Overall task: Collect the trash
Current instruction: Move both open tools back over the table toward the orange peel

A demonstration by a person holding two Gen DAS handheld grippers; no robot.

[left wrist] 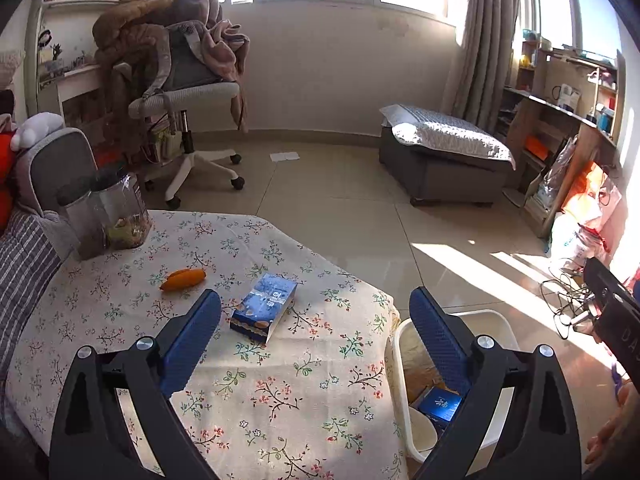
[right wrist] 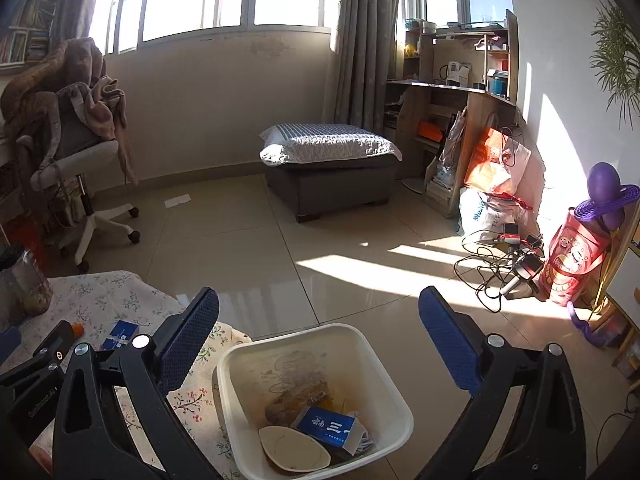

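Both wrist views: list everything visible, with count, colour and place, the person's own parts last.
table: one, floral cloth, left
blue box: one, on the table
orange wrapper: one, on the table
jars: two, clear, table's far corner
bin: one, white, on the floor beside the table
boxes in bin: at least one, blue
chair: one, white, clothes piled on it
ottoman: one, dark grey, under the window
shelves: one unit, wooden, right
left hand-held gripper: open, empty
right hand-held gripper: open, empty

A lived-in home room: blanket-draped white swivel chair (left wrist: 188, 92), grey quilt-topped ottoman (right wrist: 332, 176), crowded wooden shelving (right wrist: 452, 92), floral-cloth table (left wrist: 280, 400), sunlit tiled floor (right wrist: 248, 248).
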